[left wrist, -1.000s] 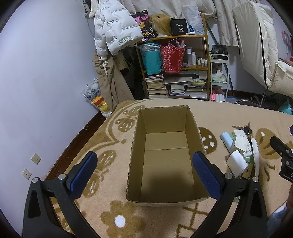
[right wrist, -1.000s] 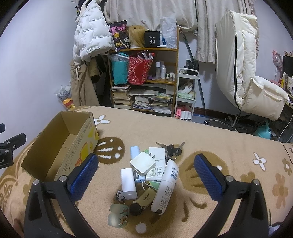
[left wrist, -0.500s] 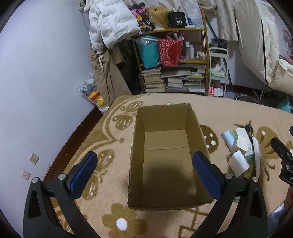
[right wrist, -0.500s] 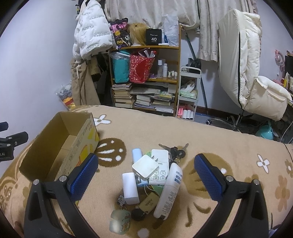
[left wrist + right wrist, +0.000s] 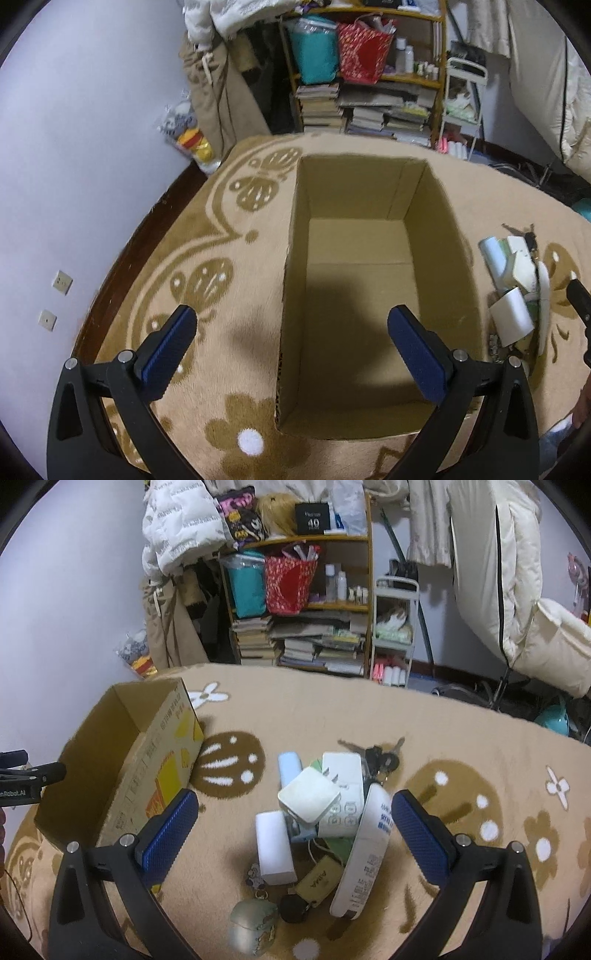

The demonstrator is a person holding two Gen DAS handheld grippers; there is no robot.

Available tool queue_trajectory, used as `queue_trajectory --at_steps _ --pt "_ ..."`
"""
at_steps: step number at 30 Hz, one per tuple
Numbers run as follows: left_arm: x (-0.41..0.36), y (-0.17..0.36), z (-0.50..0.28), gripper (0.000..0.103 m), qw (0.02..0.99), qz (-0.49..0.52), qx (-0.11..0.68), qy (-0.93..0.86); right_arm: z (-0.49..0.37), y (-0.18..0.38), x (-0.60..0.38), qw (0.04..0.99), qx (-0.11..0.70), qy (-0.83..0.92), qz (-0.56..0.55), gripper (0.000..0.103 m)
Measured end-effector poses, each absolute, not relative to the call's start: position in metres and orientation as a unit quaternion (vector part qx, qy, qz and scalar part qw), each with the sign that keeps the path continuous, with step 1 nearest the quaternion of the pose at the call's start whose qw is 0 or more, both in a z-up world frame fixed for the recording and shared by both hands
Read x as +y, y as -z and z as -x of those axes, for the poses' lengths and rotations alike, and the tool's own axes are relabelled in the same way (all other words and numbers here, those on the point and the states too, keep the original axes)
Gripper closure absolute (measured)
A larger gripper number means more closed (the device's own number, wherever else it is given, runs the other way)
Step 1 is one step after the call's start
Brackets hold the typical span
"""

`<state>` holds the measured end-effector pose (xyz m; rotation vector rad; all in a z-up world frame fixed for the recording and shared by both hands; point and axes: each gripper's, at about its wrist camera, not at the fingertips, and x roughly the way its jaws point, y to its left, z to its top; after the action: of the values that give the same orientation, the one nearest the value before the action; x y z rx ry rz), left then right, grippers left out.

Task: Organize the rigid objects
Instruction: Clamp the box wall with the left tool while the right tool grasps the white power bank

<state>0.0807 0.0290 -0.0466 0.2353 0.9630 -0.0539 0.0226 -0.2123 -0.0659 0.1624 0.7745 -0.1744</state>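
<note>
The left claw [image 5: 291, 332] gapes wide and empty above the open brown cardboard box [image 5: 369, 295], which sits on the tan patterned blanket [image 5: 461, 731]. The right claw [image 5: 293, 816], equally wide and empty, hovers over a pile just right of the box: white square charger [image 5: 308, 799], white tube [image 5: 364, 853], keys [image 5: 380, 757].

Dim indoor light, slight motion blur, fisheye-bent edges.
</note>
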Motion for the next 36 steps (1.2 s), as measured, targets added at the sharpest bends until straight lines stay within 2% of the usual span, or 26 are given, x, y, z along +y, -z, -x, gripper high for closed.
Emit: queue_trajectory --at_steps 3,20,22,26,28,31,36 --pt "0.031 0.058 -0.086 0.005 0.869 -0.115 0.481 0.017 -0.024 0.073 -0.213 0.913 0.390 0.087 -0.081 0.000" --pt "0.033 0.103 -0.108 0.007 0.835 -0.153 0.527 -0.046 -0.041 0.098 -0.199 0.900 0.429 0.056 -0.049 0.000" --pt "0.031 0.104 -0.108 0.016 0.833 -0.156 0.528 -0.048 -0.042 0.101 -0.197 0.899 0.432 0.050 -0.049 0.000" --pt "0.032 0.111 -0.110 0.028 0.824 -0.158 0.542 -0.050 -0.046 0.108 -0.196 0.895 0.442 0.041 -0.051 0.004" --pt "0.033 0.112 -0.110 0.034 0.822 -0.154 0.546 -0.050 -0.048 0.112 -0.196 0.891 0.450 0.038 -0.051 0.013" --pt "0.035 0.114 -0.111 0.041 0.821 -0.143 0.550 -0.045 -0.051 0.119 -0.196 0.884 0.462 0.030 -0.059 0.021" --pt "0.033 0.117 -0.113 0.048 0.819 -0.140 0.555 -0.037 -0.054 0.128 -0.195 0.876 0.478 0.022 -0.066 0.032"
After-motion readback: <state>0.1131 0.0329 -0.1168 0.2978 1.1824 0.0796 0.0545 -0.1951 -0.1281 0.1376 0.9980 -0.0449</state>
